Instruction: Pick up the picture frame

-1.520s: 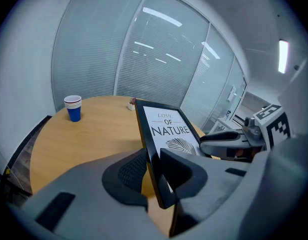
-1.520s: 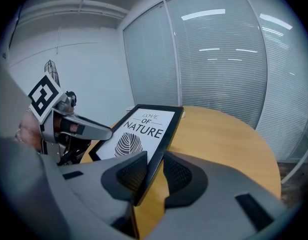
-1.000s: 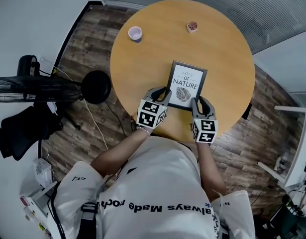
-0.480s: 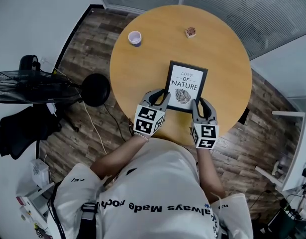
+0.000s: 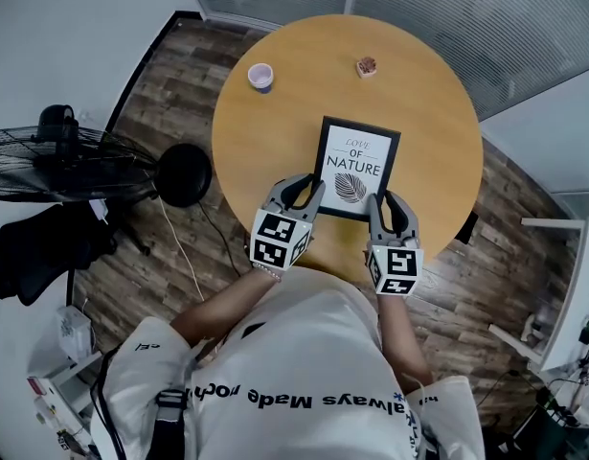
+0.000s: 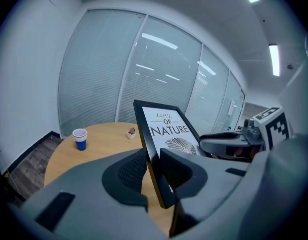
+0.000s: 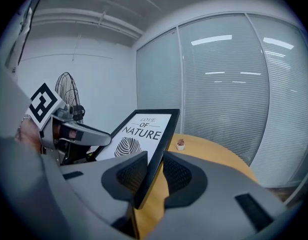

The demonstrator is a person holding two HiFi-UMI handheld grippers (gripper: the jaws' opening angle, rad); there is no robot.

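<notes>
Picture frame (image 5: 357,168) is clamped from both sides at its near corners and sits over the near half of the round wooden counter (image 5: 275,132), print side up, "LOVE OF NATURE" readable. Left gripper (image 5: 306,185) is closed on the frame's left edge, with pads pressing front and back of the black moulding. Right gripper (image 5: 388,202) is closed the same way on the right edge. Both gripper views show the frame tilted, far edge higher than the gripped edge, and it looks clear of the counter. A small cup (image 5: 261,76) and a tiny potted plant (image 5: 368,65) stand at the far side of the counter, well apart from the frame. A floor fan (image 5: 64,166) stands on the left.
</notes>
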